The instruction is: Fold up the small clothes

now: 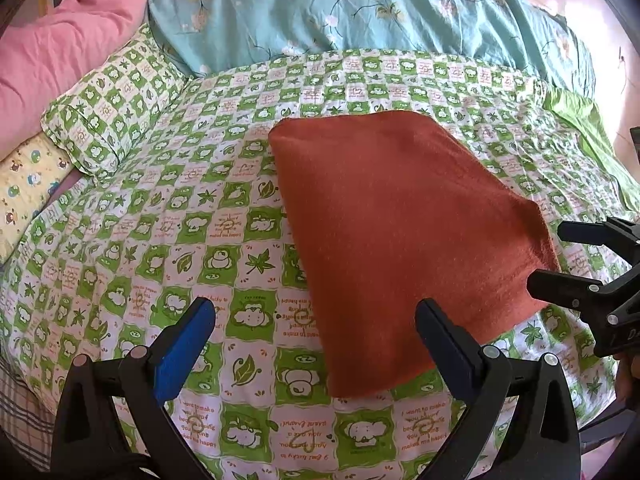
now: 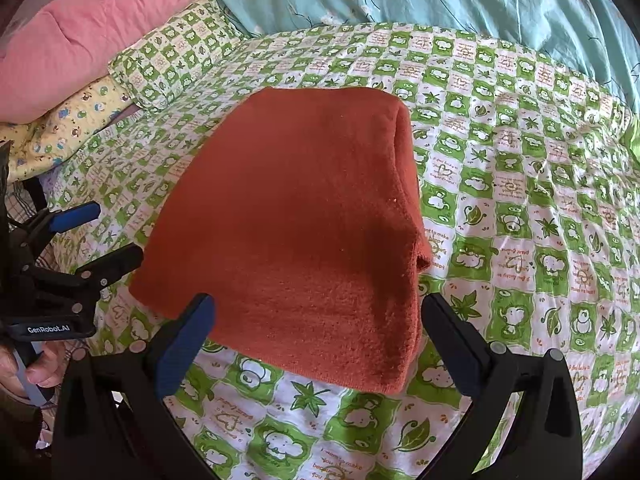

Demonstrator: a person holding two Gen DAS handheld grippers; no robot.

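Note:
A rust-orange knitted garment (image 1: 404, 232) lies folded into a thick rectangle on the green-and-white patterned bed cover (image 1: 168, 216). My left gripper (image 1: 316, 320) hovers open just before its near left edge, holding nothing. In the right wrist view the same garment (image 2: 292, 216) shows stacked layers along its right side. My right gripper (image 2: 318, 316) is open above its near edge, fingers wide on either side, nothing held. The right gripper (image 1: 556, 256) appears at the garment's right in the left wrist view. The left gripper (image 2: 108, 236) shows at the garment's left, held by a hand (image 2: 36, 364).
A matching green checked pillow (image 1: 116, 108) lies at the left, with a pink quilt (image 1: 68, 44) and a yellow printed pillow (image 1: 28, 192) beside it. A teal floral quilt (image 1: 360, 12) runs along the far side. The bed cover (image 2: 540, 200) spreads right of the garment.

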